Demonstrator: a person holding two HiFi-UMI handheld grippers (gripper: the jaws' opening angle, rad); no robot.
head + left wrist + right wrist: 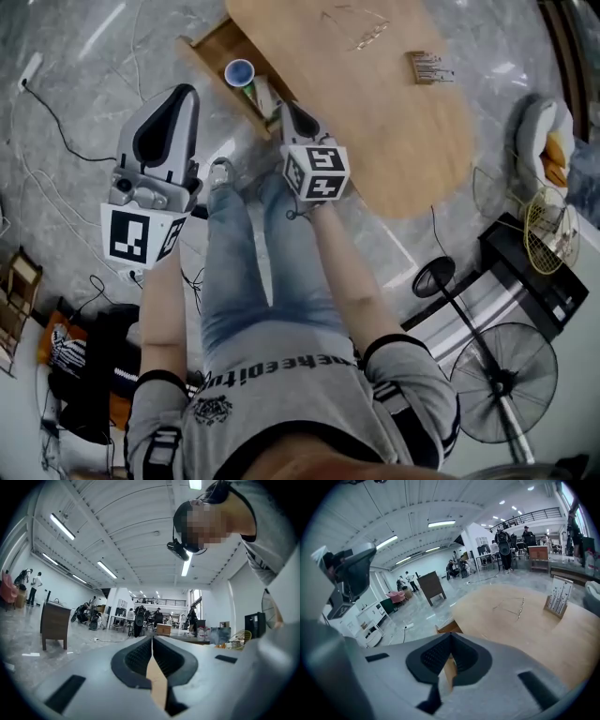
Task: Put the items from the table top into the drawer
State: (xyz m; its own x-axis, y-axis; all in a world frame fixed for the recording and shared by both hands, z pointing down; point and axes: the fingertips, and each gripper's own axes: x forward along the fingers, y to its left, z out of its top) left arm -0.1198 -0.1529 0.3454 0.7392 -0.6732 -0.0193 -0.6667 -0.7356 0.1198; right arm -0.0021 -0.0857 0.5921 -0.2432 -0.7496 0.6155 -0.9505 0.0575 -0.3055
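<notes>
The wooden table (375,131) carries wire-rimmed glasses (359,28) and a small printed pack (429,67). Both also show in the right gripper view, the glasses (516,606) lying flat and the pack (558,600) standing upright. The drawer (208,52) stands pulled out at the table's left end, with a blue-rimmed cup (239,72) and a pale item (263,94) inside. My right gripper (289,109) hangs above the drawer's near end, shut and empty (451,638). My left gripper (178,96) is held off to the left over the floor, shut with nothing in it (152,641).
A standing fan (502,375) and a wire basket (544,225) sit on the floor to the right. Cables (56,131) and a dark bag (84,370) lie to the left. A wooden cabinet (54,623) stands far off in the hall.
</notes>
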